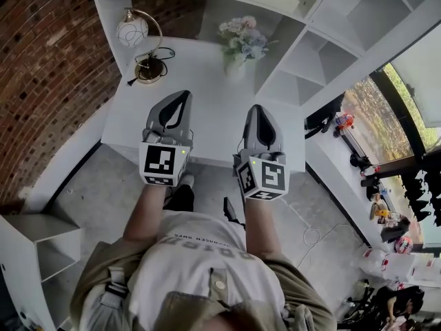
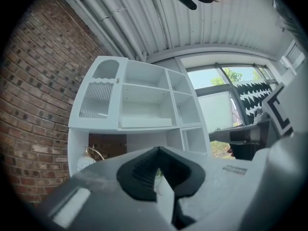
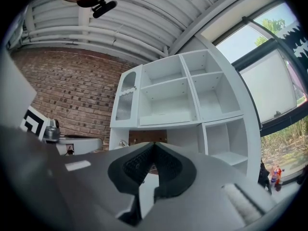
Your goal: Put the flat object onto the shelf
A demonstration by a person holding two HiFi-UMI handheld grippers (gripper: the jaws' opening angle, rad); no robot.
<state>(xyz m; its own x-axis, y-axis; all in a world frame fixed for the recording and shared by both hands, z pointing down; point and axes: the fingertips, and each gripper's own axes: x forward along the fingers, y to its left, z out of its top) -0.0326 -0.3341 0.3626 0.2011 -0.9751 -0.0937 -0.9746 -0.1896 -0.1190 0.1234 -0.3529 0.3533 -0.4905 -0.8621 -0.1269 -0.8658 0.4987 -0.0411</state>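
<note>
Both grippers hang side by side over the white desk (image 1: 207,126), pointing at the white shelf unit (image 1: 313,54). My left gripper (image 1: 180,96) is shut, tips meeting, with nothing between them (image 2: 158,149). My right gripper (image 1: 256,109) is shut and empty too (image 3: 154,144). In both gripper views the shelf unit (image 2: 144,93) (image 3: 168,88) stands straight ahead. A flat white slab (image 2: 145,122) (image 3: 166,118) lies on the floor of its wide middle compartment. No other flat object shows on the desk.
A globe lamp with a brass arm (image 1: 138,36) stands at the desk's back left, and a vase of pale flowers (image 1: 241,41) at its back middle. A brick wall (image 1: 48,67) runs along the left. A low white cabinet (image 1: 34,247) sits at lower left, windows to the right.
</note>
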